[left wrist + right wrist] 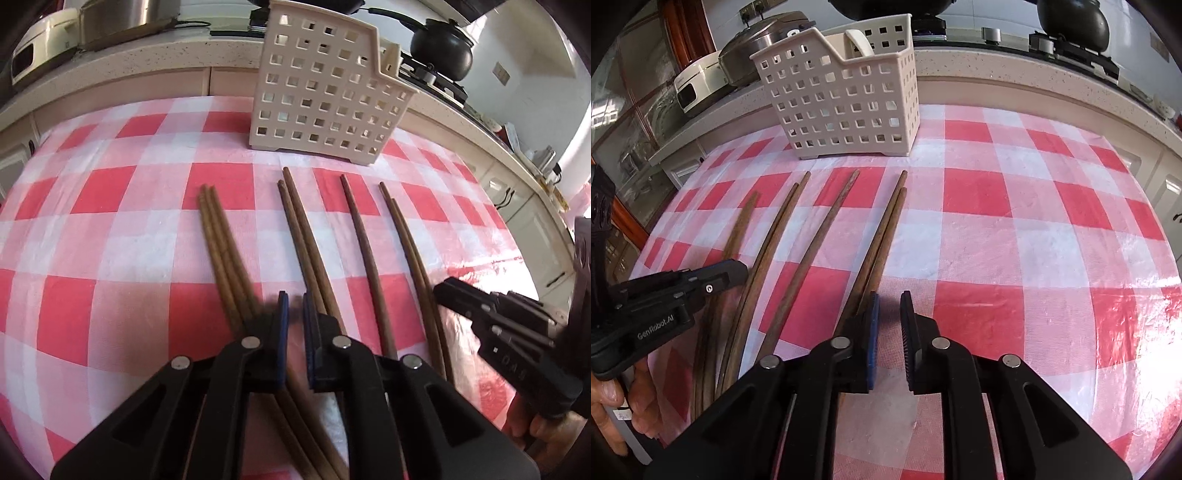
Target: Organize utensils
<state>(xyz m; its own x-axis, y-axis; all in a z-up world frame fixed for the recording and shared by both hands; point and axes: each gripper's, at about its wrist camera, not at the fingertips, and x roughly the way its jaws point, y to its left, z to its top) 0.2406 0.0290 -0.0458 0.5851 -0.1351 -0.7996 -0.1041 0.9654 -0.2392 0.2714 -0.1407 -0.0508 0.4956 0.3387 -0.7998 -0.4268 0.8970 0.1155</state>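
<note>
Left gripper point(294, 300) narrowly open, empty, between two brown wooden chopstick pairs point(221, 236); right gripper point(889, 301) likewise empty beside the rightmost pair point(882, 229); beige perforated plastic caddy point(325, 92) stands beyond.

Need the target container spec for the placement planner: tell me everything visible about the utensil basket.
The utensil basket is beige, apparently moulded plastic, its walls perforated with a grid of square holes. It stands upright on small feet on the red-and-white checked tablecloth, at the table's far edge near the counter. Its rim is stepped: one end taller than the other. Inside, a cream rounded piece pokes above the rim; what it is cannot be told. The wooden chopsticks lie in front, tips pointing toward it, not touching. Neither tool touches it.
</note>
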